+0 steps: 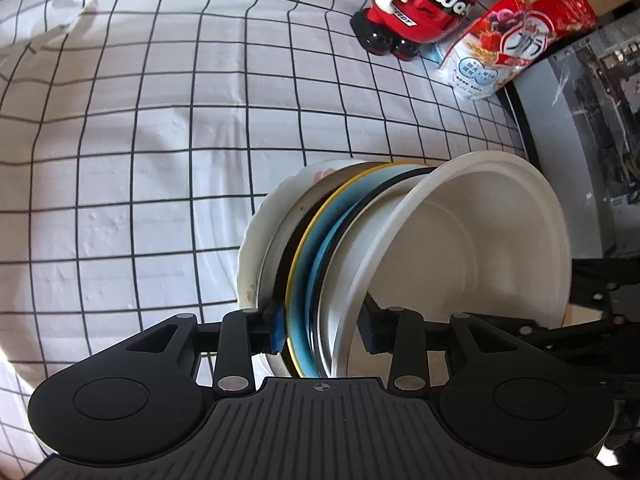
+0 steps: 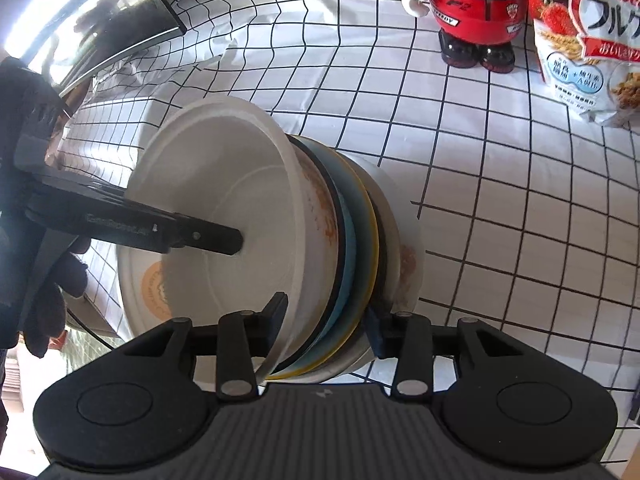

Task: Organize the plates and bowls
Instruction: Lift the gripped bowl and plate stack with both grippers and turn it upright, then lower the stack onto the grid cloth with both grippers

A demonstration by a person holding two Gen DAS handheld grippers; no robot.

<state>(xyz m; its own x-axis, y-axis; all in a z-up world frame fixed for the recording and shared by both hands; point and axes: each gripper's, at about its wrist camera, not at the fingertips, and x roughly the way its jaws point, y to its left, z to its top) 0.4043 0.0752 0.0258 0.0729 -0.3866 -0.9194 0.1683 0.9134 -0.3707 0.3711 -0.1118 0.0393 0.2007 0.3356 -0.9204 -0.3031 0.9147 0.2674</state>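
Found the left tool [image 1: 322,332] clenched on a stack of plates and bowls [image 1: 316,248], one pad at the floral plate side and the other inside the white bowl [image 1: 472,240]. Saw the stack turned on edge over the checked cloth [image 1: 140,184] of the surface; could not tell whether it touched. Found the right tool [image 2: 326,324] grasping the same stack from the opposite edge. Noted a second white dish with an orange mark [image 2: 148,288] behind, then a red toy figure [image 2: 476,8] and a cereal bag [image 2: 588,40] standing well apart at the far right.
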